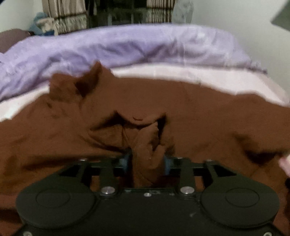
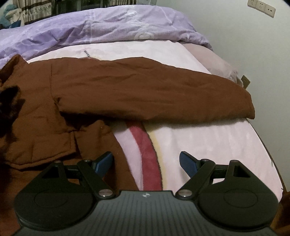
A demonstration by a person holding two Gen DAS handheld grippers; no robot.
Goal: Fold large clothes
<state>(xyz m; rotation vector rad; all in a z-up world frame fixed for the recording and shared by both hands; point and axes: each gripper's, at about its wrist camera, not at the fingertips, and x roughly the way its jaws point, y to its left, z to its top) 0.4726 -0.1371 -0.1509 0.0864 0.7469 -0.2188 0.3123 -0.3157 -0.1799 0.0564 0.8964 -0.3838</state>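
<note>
A large brown padded jacket (image 1: 190, 109) lies spread across the bed. In the left wrist view a raised bunch of its fabric fills the gap between the blue pads (image 1: 125, 163) of my left gripper (image 1: 145, 161), which is shut on that fold. In the right wrist view one sleeve (image 2: 154, 94) stretches out to the right over the bed. My right gripper (image 2: 145, 163) hovers open with nothing between its fingers. It is just right of the jacket's lower edge (image 2: 101, 138), above a pink blanket (image 2: 208, 145).
A rumpled lilac duvet (image 2: 108, 23) is heaped along the far side of the bed. The pink blanket carries a red curved stripe (image 2: 146, 154). The bed's right edge (image 2: 266, 148) meets a pale wall with sockets (image 2: 261, 7). Curtains (image 1: 68, 16) hang at the back.
</note>
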